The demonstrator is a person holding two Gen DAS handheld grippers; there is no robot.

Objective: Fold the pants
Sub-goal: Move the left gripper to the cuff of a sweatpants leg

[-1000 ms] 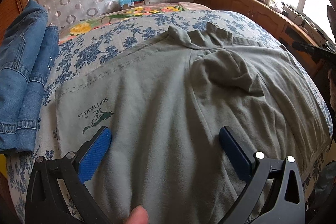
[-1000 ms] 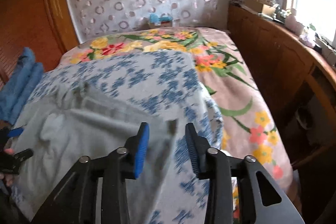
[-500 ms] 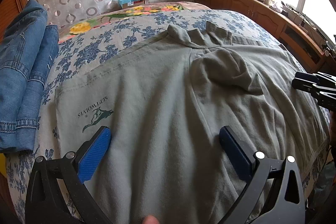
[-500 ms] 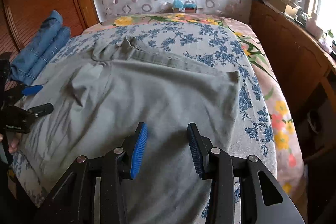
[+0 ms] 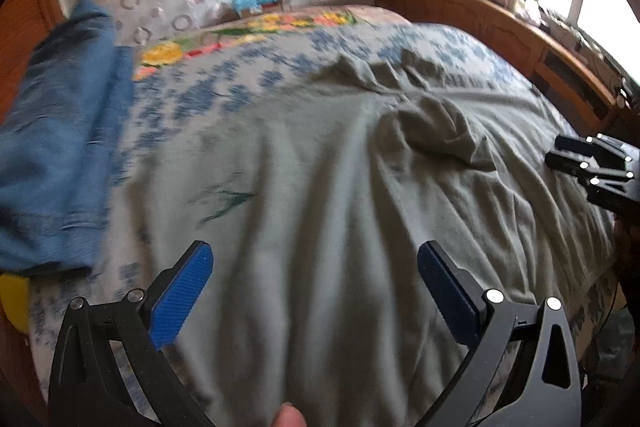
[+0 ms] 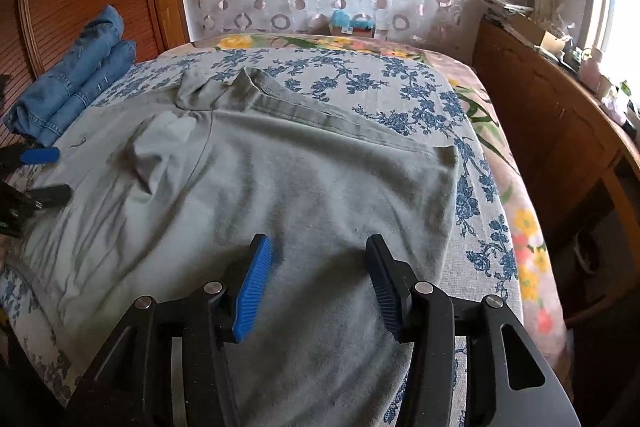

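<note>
A pair of grey-green cotton pants [image 6: 256, 187] lies spread flat across the middle of a bed [image 6: 400, 83] covered with a white sheet printed with blue flowers. The waistband runs along the far side, toward the head of the bed, and a bunched fold of cloth rises near the centre of the garment. Shallow wrinkles fan across the fabric. In the left wrist view a small green printed logo [image 5: 224, 201] shows on the pants, blurred.

The left gripper [image 5: 316, 291], black with blue ribbed pads, hovers over the near part of the pants. Its fingers stand wide apart, with nothing between them but the cloth below. A fingertip of the person [image 5: 290, 414] shows at the bottom edge of that view.

The right gripper [image 6: 320, 281], of the same build, hangs over the pants toward the bed's right edge. Its fingers are partly apart and have just been opening; no cloth is caught between the pads, which do not press on anything.

A folded stack of blue denim jeans [image 6: 72, 83] rests at the bed's far left corner, beside a wooden wall panel. A flowered pink and yellow cover [image 6: 524, 227] shows along the right edge of the bed.
</note>
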